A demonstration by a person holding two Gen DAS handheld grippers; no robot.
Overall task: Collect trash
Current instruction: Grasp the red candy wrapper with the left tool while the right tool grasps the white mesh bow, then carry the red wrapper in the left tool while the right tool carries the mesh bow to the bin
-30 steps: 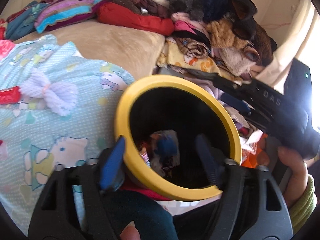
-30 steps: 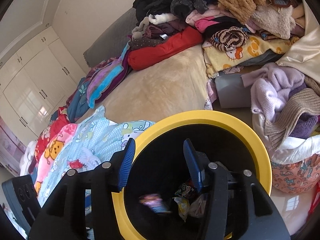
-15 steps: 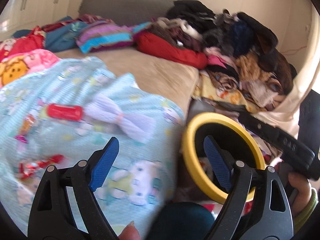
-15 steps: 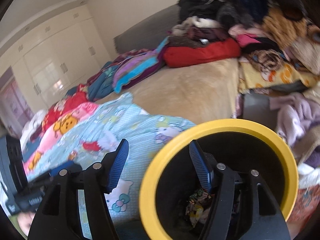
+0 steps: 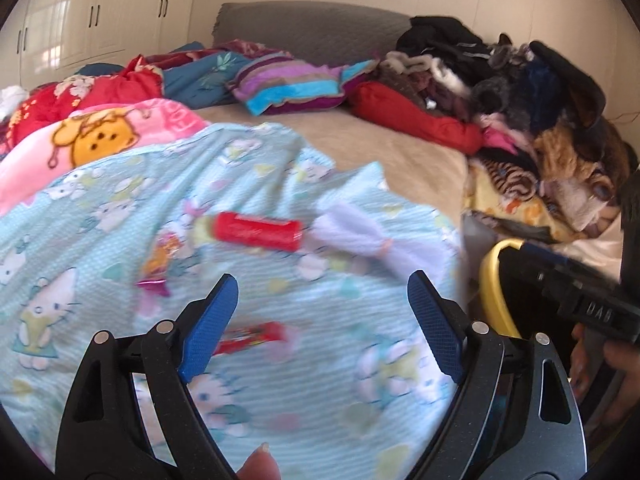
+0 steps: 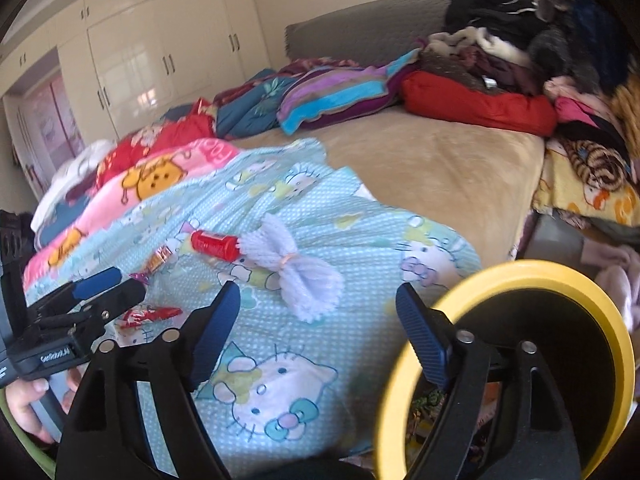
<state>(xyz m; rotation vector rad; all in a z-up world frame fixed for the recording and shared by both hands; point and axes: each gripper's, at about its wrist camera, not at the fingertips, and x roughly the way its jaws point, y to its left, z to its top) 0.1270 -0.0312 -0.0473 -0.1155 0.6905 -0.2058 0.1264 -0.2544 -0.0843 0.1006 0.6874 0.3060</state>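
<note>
Left gripper is hanging released over the blue blanket, nothing between jaws. Right gripper jaws are opening, empty, beside the yellow bin. Red wrapper is lying on the blanket under the left jaws.

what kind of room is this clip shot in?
Almost certainly a home bedroom: a bed with a grey headboard, piled with blankets and heaped clothes, and cream built-in wardrobes along the wall. A yellow-rimmed bin sits beside the bed.
</note>
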